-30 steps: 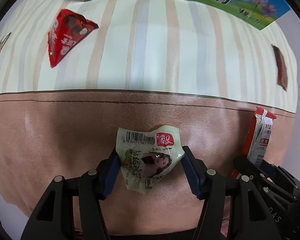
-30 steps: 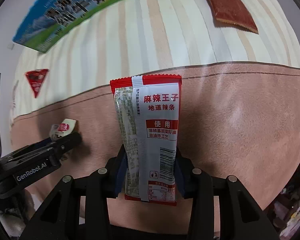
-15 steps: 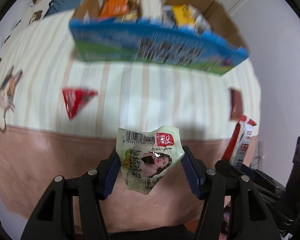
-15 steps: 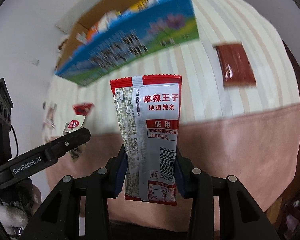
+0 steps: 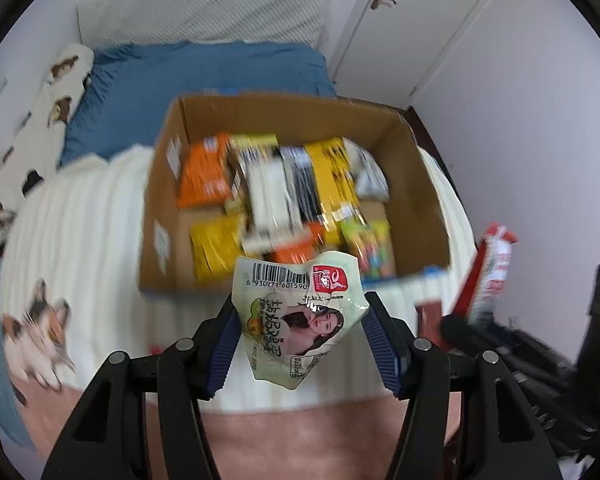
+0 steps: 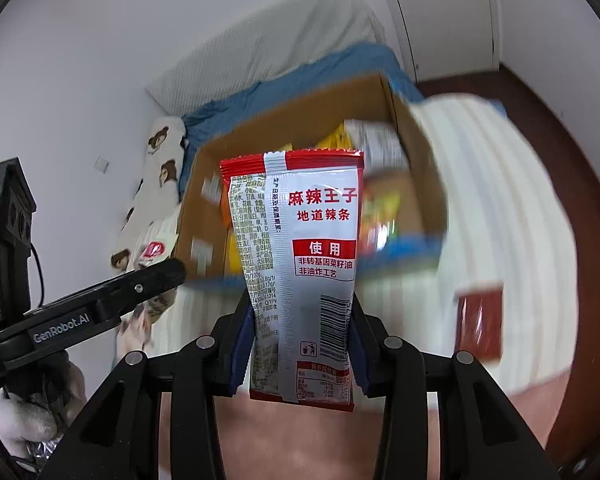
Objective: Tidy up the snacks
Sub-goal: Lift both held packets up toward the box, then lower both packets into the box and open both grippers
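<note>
Left wrist view: the left gripper (image 5: 300, 336) is clamped on a pale green snack pouch (image 5: 298, 316), its blue pads pressing both side edges. The pouch is crumpled, barcode at the top, a red logo at the upper right, a printed portrait at centre. It is held in the air above the bed (image 5: 80, 224), which carries a white ribbed cover and a pink blanket (image 5: 300, 432) nearer the camera. Beyond the pouch stands an open cardboard box (image 5: 420, 184), blurred, holding orange, yellow, white and black packets. A blue pillow (image 5: 180, 80) lies behind the box against a white headboard. At the right edge the right gripper (image 5: 464, 320) shows in part, with the red-and-white packet (image 5: 496, 268) in it. A dark red sachet (image 5: 428, 316) lies on the cover just beside it.

Right wrist view: the right gripper (image 6: 302, 344) is clamped on the red-and-white packet (image 6: 300, 276), which stands upright between the pads, back side facing the camera with red Chinese lettering and a barcode. The packet is held above the bed (image 6: 480, 200) in front of the cardboard box (image 6: 284, 128), covering much of its interior. The dark red sachet (image 6: 480, 320) lies on the white cover to the right, apart from the box. On the left, the left gripper (image 6: 156, 276) reaches in, and the green pouch (image 6: 154, 250) shows partly past its finger.
</note>
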Demonstrator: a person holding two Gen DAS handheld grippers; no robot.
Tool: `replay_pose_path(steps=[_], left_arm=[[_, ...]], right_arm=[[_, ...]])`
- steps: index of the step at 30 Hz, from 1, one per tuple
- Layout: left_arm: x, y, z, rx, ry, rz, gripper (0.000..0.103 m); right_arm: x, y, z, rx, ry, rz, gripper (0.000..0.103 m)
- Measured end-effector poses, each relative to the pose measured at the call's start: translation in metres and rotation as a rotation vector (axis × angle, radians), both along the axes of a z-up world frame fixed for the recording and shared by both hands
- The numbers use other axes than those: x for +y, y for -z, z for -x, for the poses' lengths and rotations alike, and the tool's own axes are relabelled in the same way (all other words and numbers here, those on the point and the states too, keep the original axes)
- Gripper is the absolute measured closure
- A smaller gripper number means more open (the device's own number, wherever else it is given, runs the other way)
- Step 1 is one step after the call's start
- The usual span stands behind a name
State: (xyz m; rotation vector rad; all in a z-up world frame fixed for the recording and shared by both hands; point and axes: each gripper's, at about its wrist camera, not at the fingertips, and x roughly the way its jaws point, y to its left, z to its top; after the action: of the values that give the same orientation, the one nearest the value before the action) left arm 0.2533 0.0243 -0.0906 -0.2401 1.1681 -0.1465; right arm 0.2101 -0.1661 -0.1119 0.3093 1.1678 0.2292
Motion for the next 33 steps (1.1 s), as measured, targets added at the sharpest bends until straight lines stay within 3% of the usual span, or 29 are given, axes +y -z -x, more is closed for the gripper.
replay_pose_path(steps=[5,10,15,21,23,25,26,27,28,30,33], left_arm=[[0.019,0.008,-0.055,0.038,-0.014,-0.071,0.046],[0.037,0.043,-0.092,0.155,-0.027,-0.123,0.046],[0.048,0.093,-0.110,0.278,-0.035,-0.139,0.046],[0.055,0.133,-0.120,0.389,-0.053,-0.096,0.044],[0.055,0.143,-0.122,0.413,-0.059,-0.077,0.044],[0.052,0.144,-0.123,0.415,-0.054,-0.077,0.043],[0.051,0.144,-0.124,0.414,-0.052,-0.077,0.036],[0.049,0.143,-0.126,0.410,-0.050,-0.074,0.018],[0.050,0.142,-0.128,0.406,-0.047,-0.070,0.010],[0.049,0.139,-0.130,0.393,-0.050,-0.067,0.006],[0.049,0.136,-0.133,0.382,-0.054,-0.058,0.006]], right_arm=[[-0.004,-0.002,-0.064,-0.005,0.004,0.092,0.059],[-0.009,0.027,-0.122,0.072,0.004,0.186,0.059],[-0.009,0.064,-0.158,0.159,-0.019,0.248,0.059],[-0.011,0.088,-0.167,0.223,-0.029,0.271,0.057],[-0.013,0.097,-0.171,0.265,-0.026,0.290,0.048],[-0.013,0.100,-0.172,0.284,-0.035,0.255,0.028],[-0.011,0.101,-0.172,0.288,-0.041,0.254,0.025],[-0.008,0.101,-0.172,0.292,-0.048,0.260,0.020],[-0.004,0.102,-0.172,0.290,-0.060,0.262,0.012],[0.002,0.103,-0.170,0.292,-0.071,0.267,0.006],[0.006,0.104,-0.168,0.297,-0.070,0.270,0.006]])
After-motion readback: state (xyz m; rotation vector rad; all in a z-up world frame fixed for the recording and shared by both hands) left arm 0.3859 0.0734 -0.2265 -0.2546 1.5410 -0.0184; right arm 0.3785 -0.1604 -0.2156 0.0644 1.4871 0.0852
